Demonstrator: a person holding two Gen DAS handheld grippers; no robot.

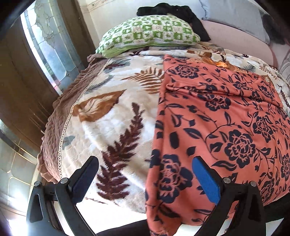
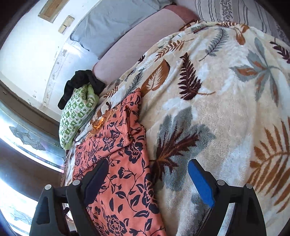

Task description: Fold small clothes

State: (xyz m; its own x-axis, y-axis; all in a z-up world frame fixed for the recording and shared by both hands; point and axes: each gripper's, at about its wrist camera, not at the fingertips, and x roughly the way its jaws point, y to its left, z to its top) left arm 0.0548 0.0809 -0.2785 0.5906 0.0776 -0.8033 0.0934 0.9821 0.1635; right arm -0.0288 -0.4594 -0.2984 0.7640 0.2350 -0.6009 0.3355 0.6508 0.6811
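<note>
An orange garment with a dark blue flower print (image 1: pixel 217 118) lies flat on a cream blanket with a leaf pattern (image 1: pixel 112 127), with a fold ridge across its far part. My left gripper (image 1: pixel 145 161) hovers open above the garment's near left edge, and nothing is between its fingers. In the right wrist view the same garment (image 2: pixel 123 163) runs from the near edge toward the pillows, bunched at its far end. My right gripper (image 2: pixel 148 161) stands open over the garment's right edge and the blanket (image 2: pixel 226 109), holding nothing.
A green checked pillow (image 1: pixel 148 34) lies at the head of the bed with a black garment (image 1: pixel 172 10) behind it. The bed's brown-trimmed side edge (image 1: pixel 54 127) drops toward a glass door (image 1: pixel 47 45). A grey pillow (image 2: pixel 112 23) and a striped pillow (image 2: pixel 226 12) line the headboard.
</note>
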